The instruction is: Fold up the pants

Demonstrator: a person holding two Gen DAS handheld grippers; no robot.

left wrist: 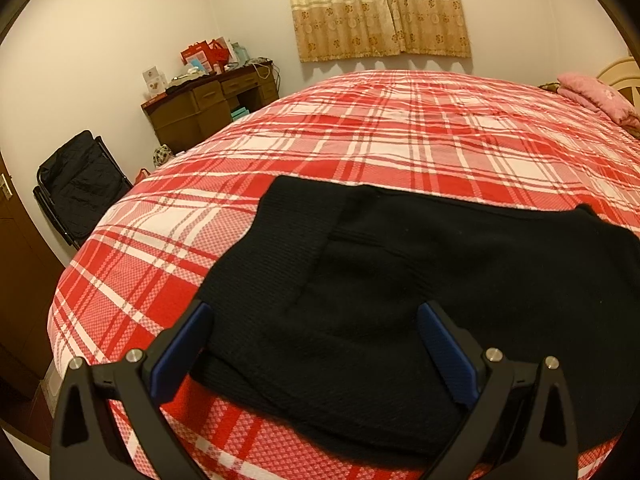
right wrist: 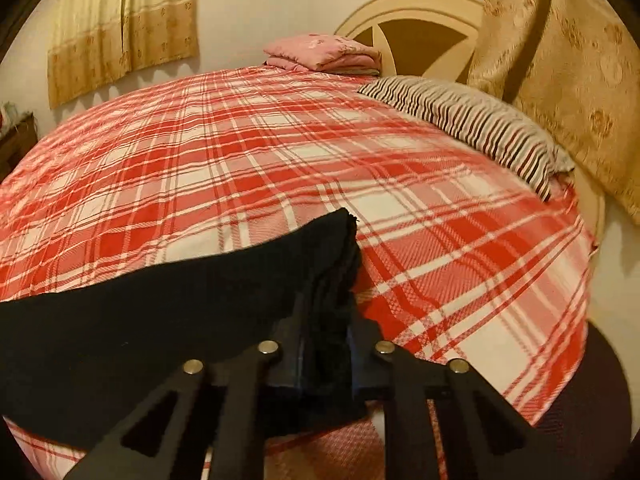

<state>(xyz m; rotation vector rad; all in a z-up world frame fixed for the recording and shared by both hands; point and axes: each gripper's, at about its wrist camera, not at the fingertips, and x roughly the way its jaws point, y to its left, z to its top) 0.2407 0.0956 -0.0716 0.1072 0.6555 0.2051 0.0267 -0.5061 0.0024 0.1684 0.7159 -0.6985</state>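
- Pants [left wrist: 400,264], black and already folded into a broad flat panel, are spread near the front edge of the bed [left wrist: 400,128], on its red plaid cover.
- The right gripper [right wrist: 326,320] is pinched on the bunched right end of the fabric; its jaws are nearly together with several layers clamped between them.
- The left gripper [left wrist: 316,320] is held over the near left part of the cloth, its jaws wide apart and nothing gripped.
- The step in hand is judged to be carrying the right end across for another fold.
- All layers should be kept in the pinch, so that none slips out.
- The end is best lifted low and laid level with the opposite edge.
- The left side could be pinned, so that the panel is not dragged along.
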